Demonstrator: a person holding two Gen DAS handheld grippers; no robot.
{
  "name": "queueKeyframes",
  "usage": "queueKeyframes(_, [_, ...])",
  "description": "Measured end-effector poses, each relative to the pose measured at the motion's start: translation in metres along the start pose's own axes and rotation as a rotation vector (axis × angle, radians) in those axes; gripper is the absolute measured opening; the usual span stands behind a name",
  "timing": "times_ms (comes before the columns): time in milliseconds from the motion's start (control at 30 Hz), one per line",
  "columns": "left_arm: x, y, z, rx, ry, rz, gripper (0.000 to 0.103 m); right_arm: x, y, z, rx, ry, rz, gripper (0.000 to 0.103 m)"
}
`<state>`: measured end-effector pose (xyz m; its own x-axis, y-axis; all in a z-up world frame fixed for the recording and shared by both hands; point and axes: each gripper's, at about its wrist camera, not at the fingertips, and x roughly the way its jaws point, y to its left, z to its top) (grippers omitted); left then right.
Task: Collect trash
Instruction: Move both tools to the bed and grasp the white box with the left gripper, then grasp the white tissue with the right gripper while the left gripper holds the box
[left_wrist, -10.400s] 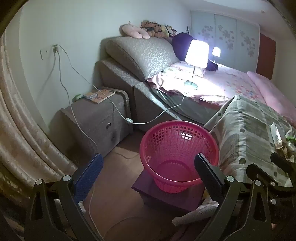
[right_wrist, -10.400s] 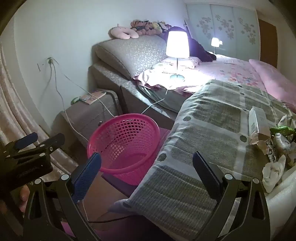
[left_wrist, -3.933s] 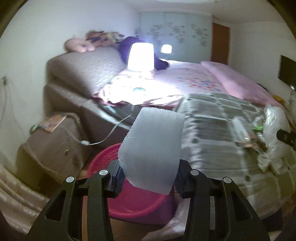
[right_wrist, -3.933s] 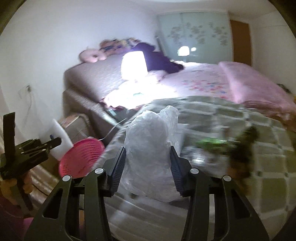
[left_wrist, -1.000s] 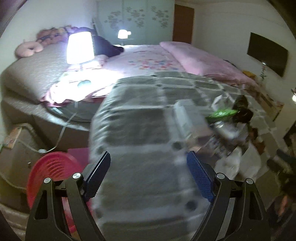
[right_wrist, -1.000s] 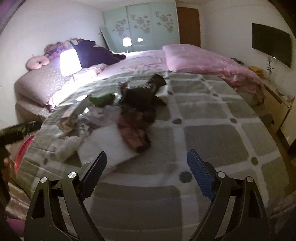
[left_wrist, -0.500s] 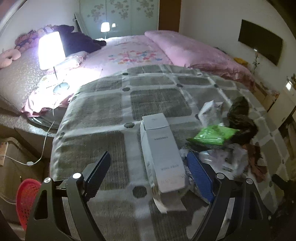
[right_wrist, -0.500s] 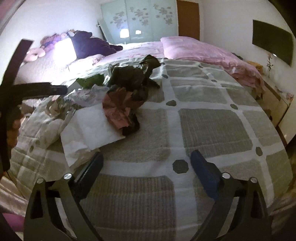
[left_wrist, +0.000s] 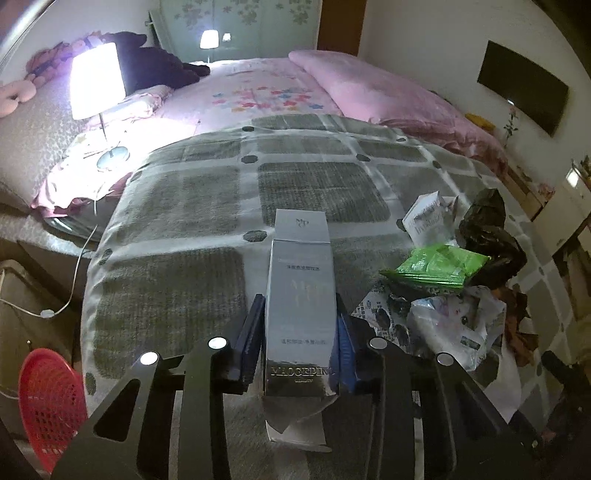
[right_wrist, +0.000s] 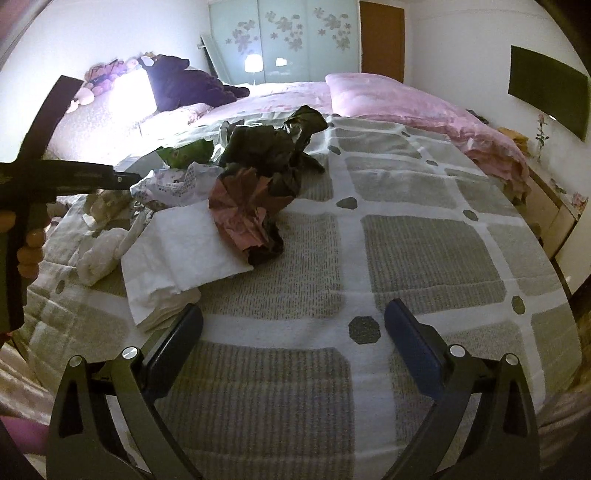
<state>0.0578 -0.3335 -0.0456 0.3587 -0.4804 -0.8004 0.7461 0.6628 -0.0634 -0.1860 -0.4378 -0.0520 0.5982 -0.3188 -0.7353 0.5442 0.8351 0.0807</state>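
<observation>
My left gripper (left_wrist: 299, 328) is shut on a long silver carton (left_wrist: 301, 295) that lies on the grey checked blanket (left_wrist: 177, 280). Right of it lies a trash pile: a green packet (left_wrist: 436, 266), a white printed bag (left_wrist: 454, 321), a black bag (left_wrist: 487, 229). The red basket (left_wrist: 48, 398) sits at the lower left, off the bed. My right gripper (right_wrist: 293, 332) is open and empty above the blanket (right_wrist: 424, 251), just right of a white paper sheet (right_wrist: 177, 251). Behind the sheet are crumpled pink-brown paper (right_wrist: 247, 210) and a black bag (right_wrist: 273, 144).
A lit lamp (left_wrist: 98, 81) stands on the bed at the far left, its cord (left_wrist: 74, 280) hanging by a bedside cabinet. Pink bedding (right_wrist: 399, 103) covers the far side. The left gripper's handle (right_wrist: 37, 181) shows at the left of the right wrist view.
My left gripper has closed on the silver carton, which half a second ago lay between its open fingers. My right gripper stays open and has moved slightly nearer the white sheet.
</observation>
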Motion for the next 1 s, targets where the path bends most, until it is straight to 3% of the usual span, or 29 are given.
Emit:
queueKeyframes(267, [-0.034,0.008,-0.013,0.016,-0.075,0.032,0.033,-0.002,0.002,-0.001,-0.016,0.017,-0.001,0.096])
queueKeyframes(433, [-0.054,0.018,-0.028,0.009,-0.109,0.042,0.033,-0.013,0.003,-0.001,0.018,0.017,0.076,0.096])
queueKeyframes(667, [-0.071,0.034,-0.044,-0.017,-0.123,0.056,0.033,-0.031,0.042,0.016,-0.067,-0.055,0.163,0.095])
queueKeyframes(1000, [-0.088,0.056,-0.066,-0.042,-0.13,0.093,0.033,-0.02,0.106,0.035,-0.174,-0.037,0.266,0.077])
